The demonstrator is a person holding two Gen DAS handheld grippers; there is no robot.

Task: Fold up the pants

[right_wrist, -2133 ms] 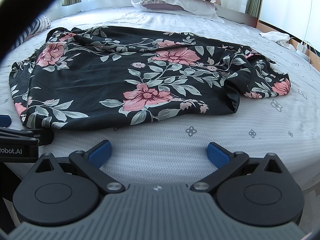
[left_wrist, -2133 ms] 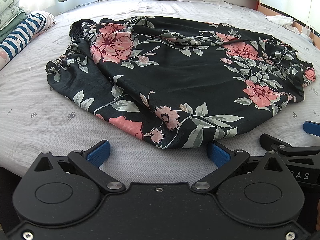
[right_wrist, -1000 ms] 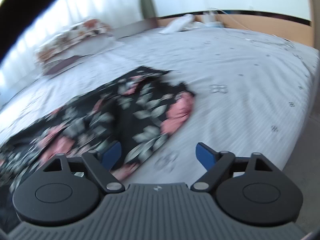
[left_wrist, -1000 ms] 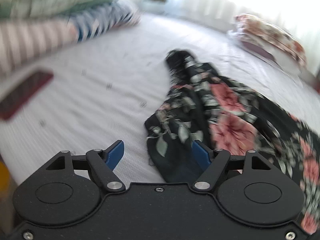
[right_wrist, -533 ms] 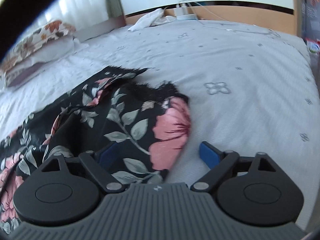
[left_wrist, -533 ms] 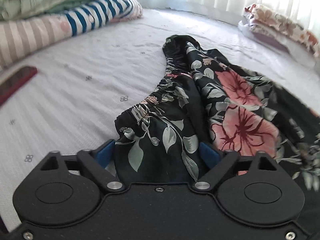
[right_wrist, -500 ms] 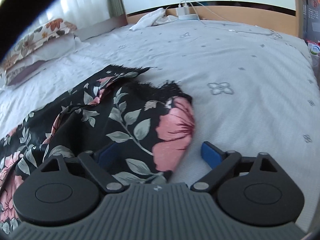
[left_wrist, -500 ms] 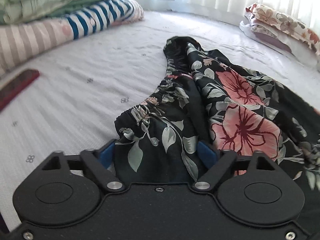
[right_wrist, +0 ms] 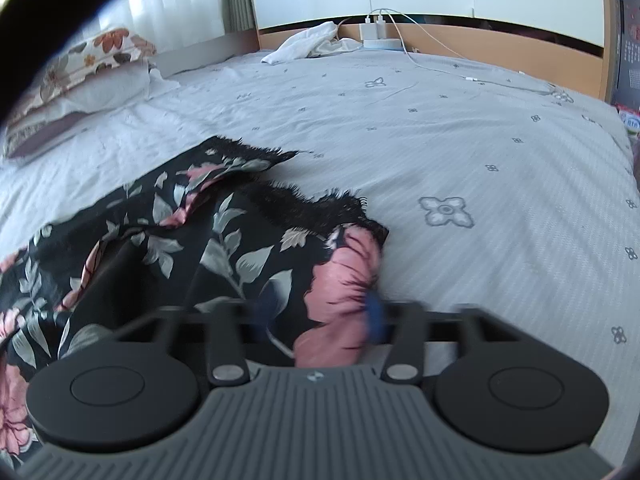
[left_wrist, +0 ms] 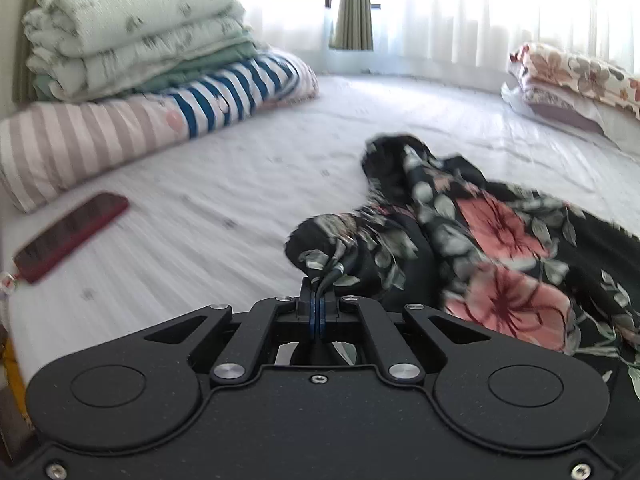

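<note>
My left claw [left_wrist: 319,312]: clenched on the gathered waistband end of the black floral satin pants [left_wrist: 460,248], jaws just pinched tight.
My right claw [right_wrist: 320,320]: jaws just closing around the lace-trimmed leg hem; blurred, so I cannot tell whether they grip.
Doing it well: I'd confirm both pinches, then lift evenly.
Pants: lying across the grey patterned bedsheet [right_wrist: 480,152].
Left view only: dark red phone [left_wrist: 72,236], stacked folded blankets [left_wrist: 132,40].
Right view only: white charger with cable [right_wrist: 378,28].
</note>
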